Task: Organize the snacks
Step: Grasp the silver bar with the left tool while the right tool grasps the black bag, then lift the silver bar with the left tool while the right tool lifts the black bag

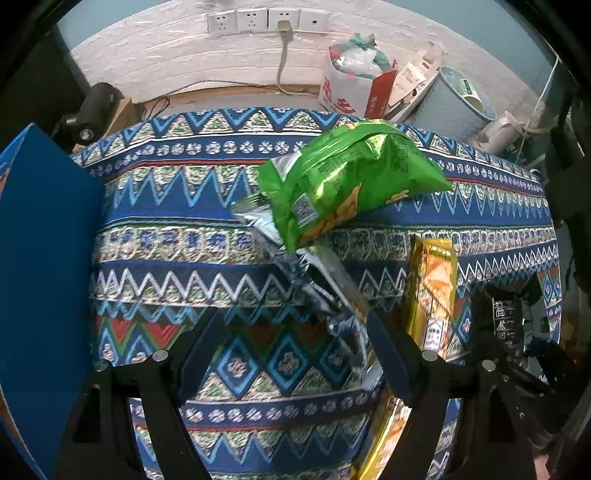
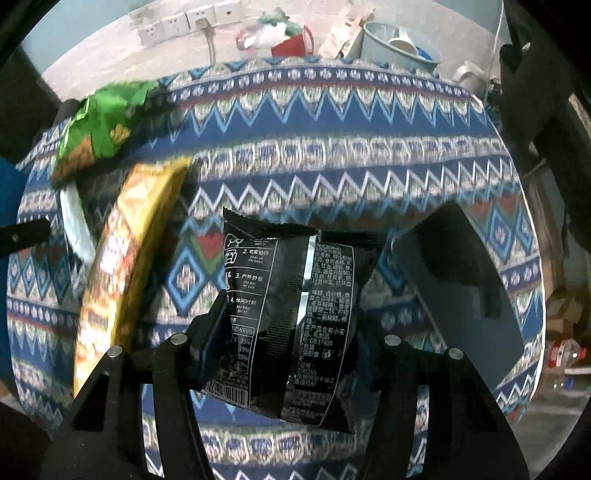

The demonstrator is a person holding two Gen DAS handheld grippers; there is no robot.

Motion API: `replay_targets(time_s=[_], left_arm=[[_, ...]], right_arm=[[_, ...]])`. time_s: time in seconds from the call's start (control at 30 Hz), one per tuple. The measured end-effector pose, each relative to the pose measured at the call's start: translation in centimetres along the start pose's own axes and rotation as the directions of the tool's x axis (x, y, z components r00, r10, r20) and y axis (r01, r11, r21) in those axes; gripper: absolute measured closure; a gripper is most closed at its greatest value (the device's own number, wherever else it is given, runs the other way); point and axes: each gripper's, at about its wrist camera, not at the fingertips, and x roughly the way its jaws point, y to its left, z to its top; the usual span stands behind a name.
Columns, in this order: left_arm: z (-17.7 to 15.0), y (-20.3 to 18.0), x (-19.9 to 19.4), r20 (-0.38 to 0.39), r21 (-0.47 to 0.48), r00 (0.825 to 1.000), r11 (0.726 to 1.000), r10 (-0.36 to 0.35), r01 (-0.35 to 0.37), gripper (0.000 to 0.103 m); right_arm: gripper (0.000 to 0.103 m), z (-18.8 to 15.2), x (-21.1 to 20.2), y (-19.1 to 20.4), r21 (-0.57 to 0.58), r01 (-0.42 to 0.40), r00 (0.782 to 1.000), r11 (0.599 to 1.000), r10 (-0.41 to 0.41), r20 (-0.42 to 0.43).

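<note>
My right gripper [image 2: 291,317] is shut on a black snack packet [image 2: 295,314] and holds it above the patterned tablecloth [image 2: 351,155]. My left gripper [image 1: 291,332] is open, low over the cloth [image 1: 177,206], with a silver foil bag [image 1: 325,295] lying against its right finger. A green chip bag [image 1: 351,177] rests on the silver bag. A yellow snack bag [image 1: 430,291] lies to the right; it shows in the right wrist view [image 2: 125,258], with the green bag [image 2: 99,129] behind it.
A blue box [image 1: 44,266] stands at the table's left edge. Beyond the far edge are a red-and-white bag of rubbish [image 1: 354,85], a grey bin [image 1: 454,99] and wall sockets [image 1: 266,20]. A dark flat object [image 2: 454,284] lies on the cloth at the right.
</note>
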Motion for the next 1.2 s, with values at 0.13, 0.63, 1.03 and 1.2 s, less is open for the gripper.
replay_targets(time_s=[0.13,0.63,1.03,1.2], left_arm=[[0.8,-1.0,1.3,-0.016,-0.005,1.000,1.000,0.001,-0.002,0.022],[1.7,-1.9,3.9,0.005,0.038,1.000,0.999,0.008,-0.008,0.053],[-0.6,0.3,2.2,-0.006,0.096,0.999,0.995,0.032,-0.031,0.072],[-2.2,1.8,1.2,-0.004,0.090,0.999,0.995,0.035,-0.034,0.072]], right_arm=[[0.046,3.0,-0.2,-0.3,0.001,-0.011,1.000,1.000,0.011,0.010],[0.046,4.9,-1.1,0.2,-0.023,-0.025,0.999,0.999,0.026,0.040],[0.046,4.2,-1.6,1.7,-0.050,-0.038,0.998,0.998,0.041,0.055],[0.046,3.8,-2.9,2.7,-0.063,-0.044,0.996,0.997,0.048,0.072]])
